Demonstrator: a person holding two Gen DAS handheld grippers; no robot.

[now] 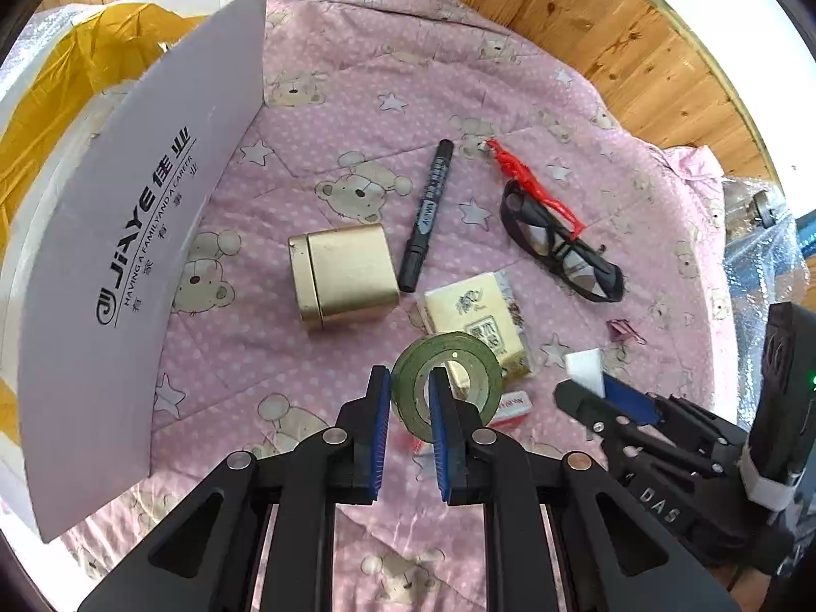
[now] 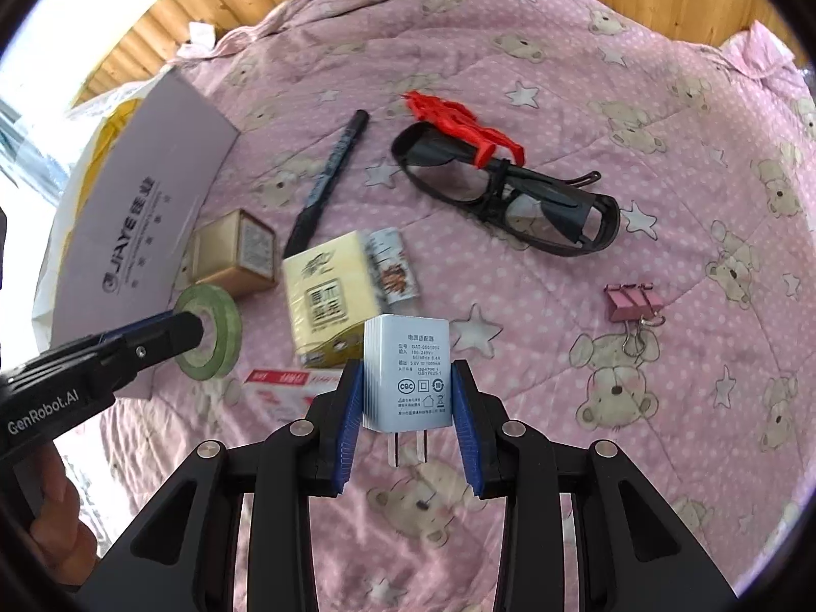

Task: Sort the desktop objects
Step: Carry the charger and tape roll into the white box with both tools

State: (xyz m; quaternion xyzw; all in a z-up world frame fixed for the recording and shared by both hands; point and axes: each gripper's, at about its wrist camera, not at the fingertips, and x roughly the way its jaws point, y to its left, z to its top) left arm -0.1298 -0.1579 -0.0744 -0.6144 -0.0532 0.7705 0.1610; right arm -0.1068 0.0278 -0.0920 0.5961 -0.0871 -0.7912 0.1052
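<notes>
Over the pink quilt (image 1: 357, 76) my left gripper (image 1: 409, 387) is clamped on the green tape (image 1: 449, 377), one finger through its hole, lifted beside the tissue pack (image 1: 477, 316). My right gripper (image 2: 408, 398) grips the white charger (image 2: 407, 375), prongs toward me, above the quilt near the box (image 2: 132, 224).
</notes>
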